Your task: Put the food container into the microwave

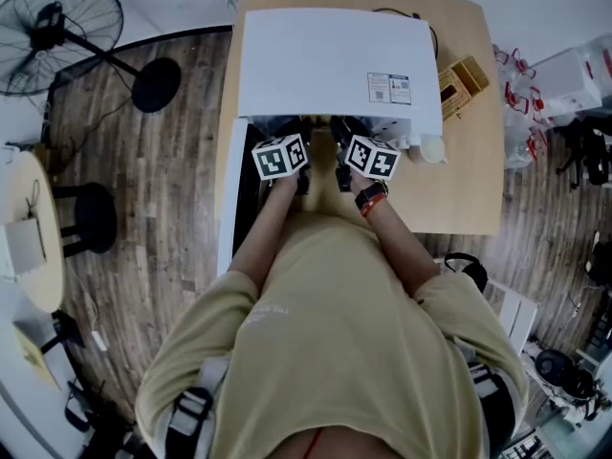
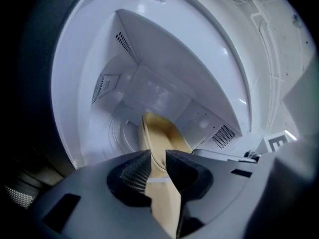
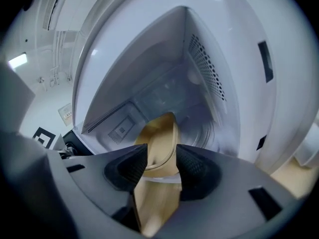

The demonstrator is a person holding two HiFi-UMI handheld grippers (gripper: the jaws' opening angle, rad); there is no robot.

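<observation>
L claw (image 2: 158, 166), R claw (image 3: 162, 158): each clamped on food container (image 2: 162, 133) | in microwave (image 1: 325, 60) | hidden in head view

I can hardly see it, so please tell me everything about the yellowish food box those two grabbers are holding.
The food container is tan, smooth and matte, with a shallow curved wall and a thin rim. The left gripper and right gripper each pinch its rim. It reaches into the white cavity of the open microwave; whether it rests on anything is unclear.
</observation>
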